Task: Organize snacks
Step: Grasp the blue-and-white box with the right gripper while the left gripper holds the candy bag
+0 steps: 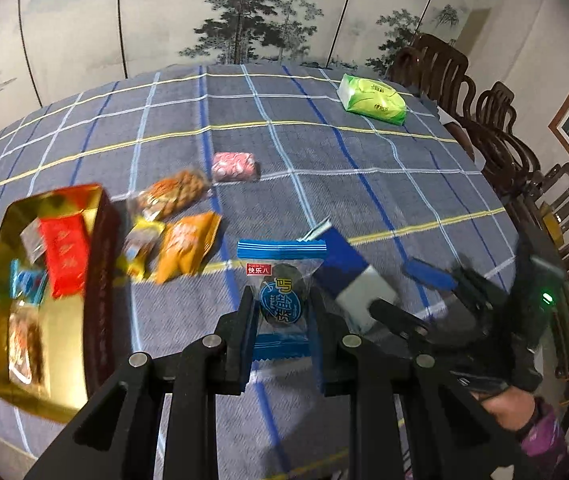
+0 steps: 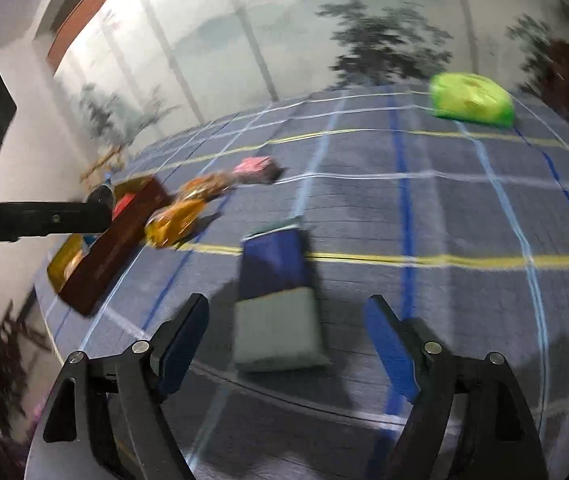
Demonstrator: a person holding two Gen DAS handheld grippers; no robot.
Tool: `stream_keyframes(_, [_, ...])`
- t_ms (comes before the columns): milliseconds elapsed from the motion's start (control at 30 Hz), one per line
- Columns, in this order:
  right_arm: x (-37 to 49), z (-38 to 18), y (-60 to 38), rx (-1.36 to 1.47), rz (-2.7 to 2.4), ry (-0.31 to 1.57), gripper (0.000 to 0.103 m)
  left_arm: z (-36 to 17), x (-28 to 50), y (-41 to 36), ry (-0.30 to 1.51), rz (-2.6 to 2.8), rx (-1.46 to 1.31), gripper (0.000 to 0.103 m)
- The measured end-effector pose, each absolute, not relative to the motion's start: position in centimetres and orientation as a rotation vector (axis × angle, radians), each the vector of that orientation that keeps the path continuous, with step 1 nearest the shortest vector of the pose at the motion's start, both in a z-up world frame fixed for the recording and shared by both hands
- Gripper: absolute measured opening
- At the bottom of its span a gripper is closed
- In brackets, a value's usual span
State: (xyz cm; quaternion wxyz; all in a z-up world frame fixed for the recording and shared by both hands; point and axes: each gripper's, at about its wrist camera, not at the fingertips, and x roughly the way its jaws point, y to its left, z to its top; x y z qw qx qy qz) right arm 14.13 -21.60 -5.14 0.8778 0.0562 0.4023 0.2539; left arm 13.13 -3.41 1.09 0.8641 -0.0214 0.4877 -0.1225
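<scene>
My left gripper (image 1: pixel 282 300) is shut on a clear snack packet with blue ends (image 1: pixel 280 268), holding it above the checked tablecloth. A gold-lined box (image 1: pixel 100 280) with several wrapped snacks inside stands to its left. Beside the box lie an orange packet (image 1: pixel 186 246), a yellow one (image 1: pixel 142 246), a nut packet (image 1: pixel 172 196) and a pink packet (image 1: pixel 233 166). My right gripper (image 2: pixel 286 308) is open, one finger on either side of a blue and grey packet (image 2: pixel 276 272) lying on the cloth, without touching it. The left wrist view shows that packet (image 1: pixel 348 276) and the right gripper (image 1: pixel 400 292) at the right.
A green tissue pack (image 1: pixel 372 98) lies at the far right of the table (image 1: pixel 364 200). Dark wooden chairs (image 1: pixel 496 120) line the right edge. A painted folding screen (image 1: pixel 244 12) stands behind. The box (image 2: pixel 112 240) sits near the table's left edge.
</scene>
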Motion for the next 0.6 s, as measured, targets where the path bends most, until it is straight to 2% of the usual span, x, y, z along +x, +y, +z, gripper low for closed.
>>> stream_keyframes(233, [16.1, -6.4, -16.7, -0.114, 0.521, 0.908, 0.081, 1.8, 10.5, -0.6, 1.010, -0.225, -0.070, 0.021])
stream_keyframes(433, [17.4, -7.7, -15.7, -0.180, 0.460, 0.941, 0.080, 2.7, 8.9, 1.4, 0.973, -0.193, -0.072, 0.021])
stream_keyframes(467, [17.4, -7.7, -15.6, -0.194, 0.450, 0.941, 0.075, 2.8, 8.7, 1.7, 0.967, -0.187, -0.073, 0.021])
stream_keyframes(500, [17.4, -7.7, -15.5, -0.205, 0.438, 0.938, 0.060, 2.9, 8.5, 2.0, 0.965, -0.185, -0.076, 0.021])
stream_keyframes(533, [17.4, -7.4, -15.5, -0.202, 0.438, 0.932, 0.052, 2.9, 8.4, 2.3, 0.965, -0.183, -0.079, 0.021])
stream_keyframes(600, [17.3, -7.4, -15.3, -0.211, 0.434, 0.930, 0.050, 2.9, 8.3, 2.8, 0.965, -0.174, -0.091, 0.021])
